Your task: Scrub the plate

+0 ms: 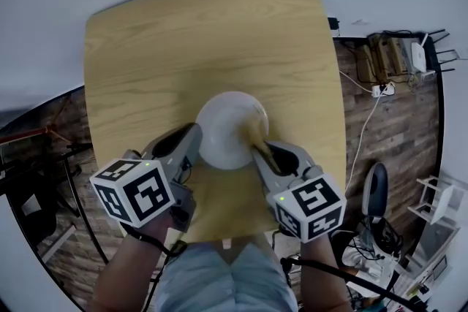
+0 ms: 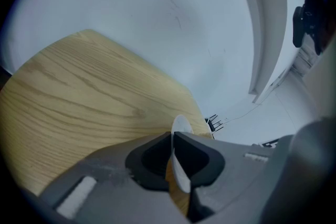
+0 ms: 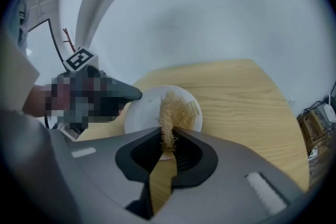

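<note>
A white plate (image 1: 225, 129) rests near the front of the wooden table (image 1: 183, 47). My left gripper (image 1: 196, 134) is shut on the plate's left rim; in the left gripper view the plate (image 2: 181, 157) shows edge-on between the jaws of the left gripper (image 2: 173, 139). My right gripper (image 1: 257, 150) is shut on a tan fibrous scrubber (image 1: 252, 129) that lies on the plate's right side. In the right gripper view the scrubber (image 3: 173, 113) spreads over the plate (image 3: 142, 113) from the right gripper (image 3: 168, 139), with the left gripper's fingertip (image 3: 123, 94) on the plate's rim.
The table's front edge is close to the person's lap. Right of the table, on the plank floor, lie a power strip with a white cable (image 1: 380, 91) and a cardboard box (image 1: 387, 55). A white wall stands beyond the table's far edge.
</note>
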The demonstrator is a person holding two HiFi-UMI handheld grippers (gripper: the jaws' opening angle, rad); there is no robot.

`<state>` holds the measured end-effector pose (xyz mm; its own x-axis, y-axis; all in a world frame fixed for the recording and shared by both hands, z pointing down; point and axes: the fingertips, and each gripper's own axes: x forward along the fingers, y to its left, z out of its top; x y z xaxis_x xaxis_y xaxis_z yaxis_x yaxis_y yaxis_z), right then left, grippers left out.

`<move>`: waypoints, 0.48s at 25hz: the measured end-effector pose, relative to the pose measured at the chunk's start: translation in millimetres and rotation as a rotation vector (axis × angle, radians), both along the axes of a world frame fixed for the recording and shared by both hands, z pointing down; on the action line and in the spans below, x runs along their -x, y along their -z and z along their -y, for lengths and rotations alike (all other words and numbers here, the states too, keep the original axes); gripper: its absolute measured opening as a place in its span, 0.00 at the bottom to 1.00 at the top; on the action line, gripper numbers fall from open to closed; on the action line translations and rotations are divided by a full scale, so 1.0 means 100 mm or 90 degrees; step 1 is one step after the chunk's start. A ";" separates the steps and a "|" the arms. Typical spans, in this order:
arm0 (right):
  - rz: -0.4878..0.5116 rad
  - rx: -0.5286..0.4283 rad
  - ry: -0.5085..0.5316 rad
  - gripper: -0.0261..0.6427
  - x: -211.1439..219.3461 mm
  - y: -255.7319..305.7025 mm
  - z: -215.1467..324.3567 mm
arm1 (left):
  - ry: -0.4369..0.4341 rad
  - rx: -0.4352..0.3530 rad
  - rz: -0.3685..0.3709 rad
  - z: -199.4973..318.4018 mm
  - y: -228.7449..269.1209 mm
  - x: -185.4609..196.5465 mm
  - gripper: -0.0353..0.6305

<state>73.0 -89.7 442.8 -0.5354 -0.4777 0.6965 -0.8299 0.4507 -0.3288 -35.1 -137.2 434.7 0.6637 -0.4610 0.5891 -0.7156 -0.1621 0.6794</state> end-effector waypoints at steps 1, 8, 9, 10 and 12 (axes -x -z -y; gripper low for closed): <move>0.005 0.010 0.013 0.11 0.08 -0.03 -0.05 | 0.002 0.002 -0.001 0.00 -0.01 0.01 0.11; 0.080 0.053 0.148 0.11 0.75 0.08 -0.61 | 0.005 0.000 0.002 0.00 -0.04 0.10 0.12; 0.087 0.054 0.164 0.11 0.80 0.11 -0.67 | 0.006 -0.001 0.004 0.00 -0.05 0.10 0.12; 0.092 0.054 0.175 0.11 0.83 0.14 -0.71 | 0.006 0.000 0.008 -0.01 -0.06 0.09 0.12; 0.097 0.051 0.185 0.11 0.82 0.18 -0.77 | 0.003 0.002 0.020 -0.03 -0.09 0.07 0.12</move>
